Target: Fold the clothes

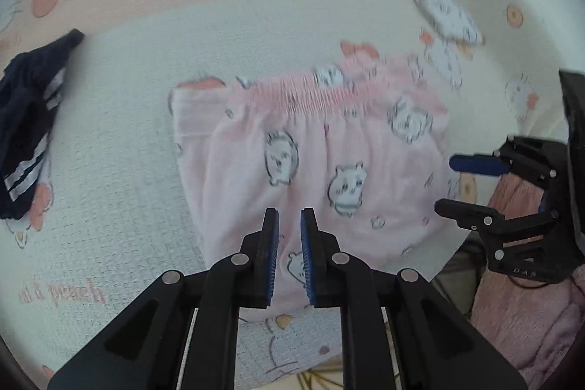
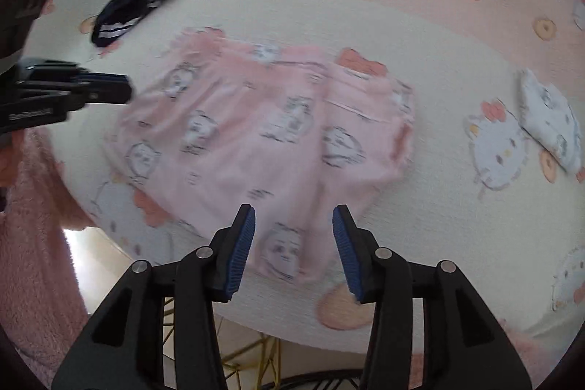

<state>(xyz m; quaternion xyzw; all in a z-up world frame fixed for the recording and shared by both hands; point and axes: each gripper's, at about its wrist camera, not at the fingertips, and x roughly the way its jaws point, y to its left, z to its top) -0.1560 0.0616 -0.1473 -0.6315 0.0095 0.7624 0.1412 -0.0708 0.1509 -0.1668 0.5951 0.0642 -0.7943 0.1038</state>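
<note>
Through the left wrist camera we look down on pink shorts printed with small cartoon animals, lying folded on a cloth-covered tabletop, the gathered waistband on the far side. Our left gripper hangs above the near edge of the shorts, its fingers parted by a narrow gap with nothing between them. A dark navy garment with white stripes lies crumpled well apart at the left. The right gripper shows at the right edge, released.

Through the right wrist camera we see the same shorts spread below, blurred. Our right gripper has its fingers wide apart and empty over the near hem. The navy garment sits far left, and a small white folded piece lies at the right.
</note>
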